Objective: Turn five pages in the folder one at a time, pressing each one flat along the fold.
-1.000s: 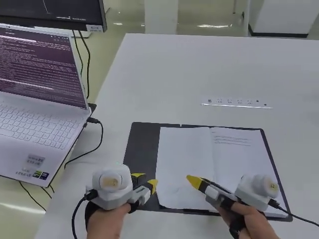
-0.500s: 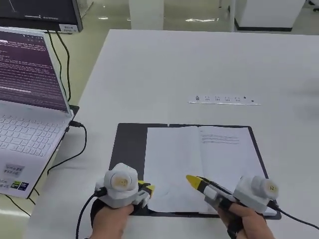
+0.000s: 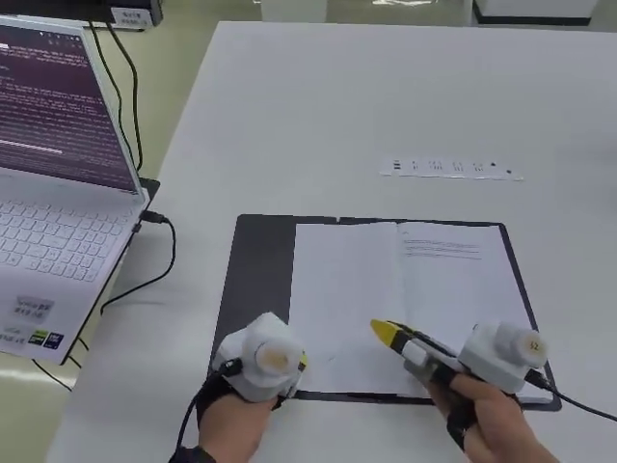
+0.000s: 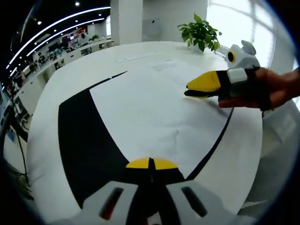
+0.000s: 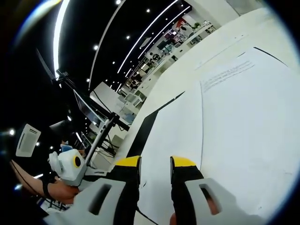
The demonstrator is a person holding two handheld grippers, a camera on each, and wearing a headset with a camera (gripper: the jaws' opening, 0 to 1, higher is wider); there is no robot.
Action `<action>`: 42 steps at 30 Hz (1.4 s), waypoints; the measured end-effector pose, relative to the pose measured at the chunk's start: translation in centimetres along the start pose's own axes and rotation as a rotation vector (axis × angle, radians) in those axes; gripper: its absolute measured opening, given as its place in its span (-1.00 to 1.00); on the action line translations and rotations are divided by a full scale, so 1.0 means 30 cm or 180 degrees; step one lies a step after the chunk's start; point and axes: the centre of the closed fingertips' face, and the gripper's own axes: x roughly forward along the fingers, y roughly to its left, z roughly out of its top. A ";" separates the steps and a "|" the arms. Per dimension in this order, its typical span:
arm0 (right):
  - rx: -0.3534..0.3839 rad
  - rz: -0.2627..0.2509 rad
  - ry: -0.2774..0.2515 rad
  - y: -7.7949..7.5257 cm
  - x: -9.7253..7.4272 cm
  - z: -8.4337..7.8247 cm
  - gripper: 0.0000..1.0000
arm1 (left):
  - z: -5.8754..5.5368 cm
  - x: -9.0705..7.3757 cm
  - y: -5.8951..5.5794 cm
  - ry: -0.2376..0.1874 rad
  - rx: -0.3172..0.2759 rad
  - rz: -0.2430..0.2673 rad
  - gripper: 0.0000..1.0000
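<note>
Folder (image 3: 258, 280) is laid open, flat on the table (image 3: 337, 116), near edge toward the person. Left gripper (image 4: 151, 163) is held with jaws closed together and empty, low over the near left corner, judged to steady that side. Right gripper (image 5: 156, 164) is held narrowly parted and empty above the pages beside the fold (image 3: 398, 280), judged ready for pressing. Contact with paper cannot be made out. In the head view the left tips are hidden under the gripper body.
</note>
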 end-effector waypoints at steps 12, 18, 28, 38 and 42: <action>0.0066 -0.0137 -0.0147 -0.103 0.101 0.124 -0.81 | 0.000 0.003 0.019 -0.0041 -0.0302 0.0008 -1.00; 0.0080 -0.0166 -0.0203 -0.147 0.130 0.186 -0.97 | 0.001 0.004 0.026 -0.0061 -0.0441 0.0016 -1.00; 0.0012 -0.0151 -0.0200 -0.190 0.156 0.231 -1.00 | 0.003 0.005 0.022 -0.0106 -0.0457 0.0013 -1.00; 0.0081 -0.0167 -0.0283 -0.205 0.205 0.285 -1.00 | 0.002 0.012 0.024 -0.0121 -0.0531 -0.0003 -1.00; 0.0175 -0.0241 -0.0452 -0.206 0.222 0.322 -1.00 | 0.002 0.012 0.022 -0.0117 -0.0540 0.0011 -1.00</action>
